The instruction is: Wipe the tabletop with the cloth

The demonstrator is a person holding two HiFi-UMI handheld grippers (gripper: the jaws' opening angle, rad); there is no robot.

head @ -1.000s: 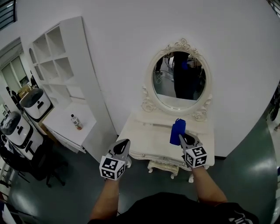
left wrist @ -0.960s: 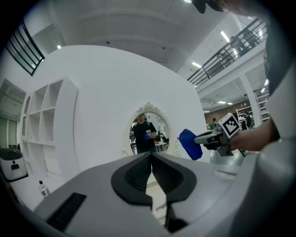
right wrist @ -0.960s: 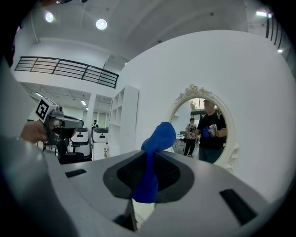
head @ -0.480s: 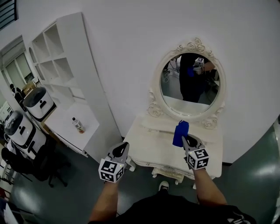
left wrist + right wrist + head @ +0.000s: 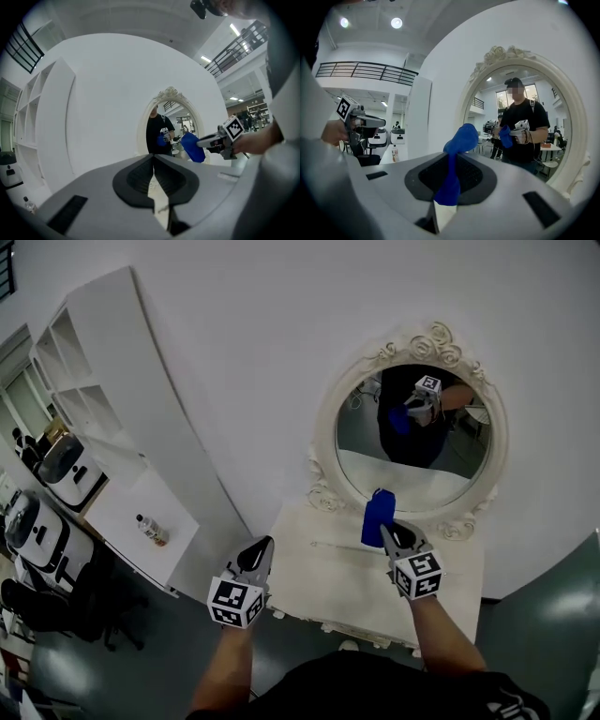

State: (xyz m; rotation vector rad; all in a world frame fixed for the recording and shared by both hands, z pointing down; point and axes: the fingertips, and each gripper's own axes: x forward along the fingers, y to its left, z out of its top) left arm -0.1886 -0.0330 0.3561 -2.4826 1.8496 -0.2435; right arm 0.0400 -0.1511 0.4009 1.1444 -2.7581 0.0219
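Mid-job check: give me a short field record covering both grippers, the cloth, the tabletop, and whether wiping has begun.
left gripper: fingers together, nothing between them, near the table's left edge
right gripper: fingers shut on the cloth
cloth: blue, bunched, sticking up past the fingers
tabletop: white dressing table under an oval mirror, no other items visible on it
wiping: apparently not yet begun; cloth looks held off the surface

Light is bright and even; the white wall [image 5: 281, 352] shows almost no shadow. Ceiling lamps [image 5: 397, 22] glare in the right gripper view. All views bend at the edges. Near parts of the left tool [image 5: 153, 159] and right tool [image 5: 451, 159] look unfocused.
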